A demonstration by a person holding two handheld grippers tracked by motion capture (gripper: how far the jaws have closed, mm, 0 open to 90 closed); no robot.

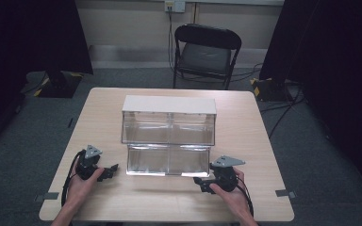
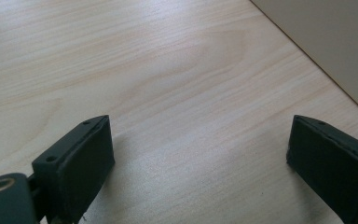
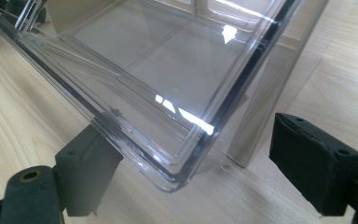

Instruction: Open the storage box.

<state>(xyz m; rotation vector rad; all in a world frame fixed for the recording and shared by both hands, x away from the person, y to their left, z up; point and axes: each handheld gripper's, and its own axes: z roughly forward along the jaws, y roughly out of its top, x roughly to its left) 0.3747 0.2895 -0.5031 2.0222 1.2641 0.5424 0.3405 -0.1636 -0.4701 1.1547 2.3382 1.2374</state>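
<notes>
A clear plastic two-tier drawer box [image 1: 168,126] with a white top stands in the middle of the wooden table [image 1: 103,113]. Its lower drawer [image 1: 168,160] is pulled out toward me. My left gripper [image 1: 111,170] rests on the table left of the drawer, open, with bare wood between its jaws [image 2: 200,172]. My right gripper [image 1: 201,183] sits at the drawer's front right corner, open. In the right gripper view the drawer's clear corner [image 3: 177,172] lies between the jaws, and the left fingertip [image 3: 91,163] is under the drawer's rim.
A black folding chair [image 1: 206,52] stands behind the table. Dark curtains hang at both sides, and cables run over the grey floor at the right. Tape marks [image 1: 283,193] sit near the table's front corners. Bare wood lies in front of the drawer.
</notes>
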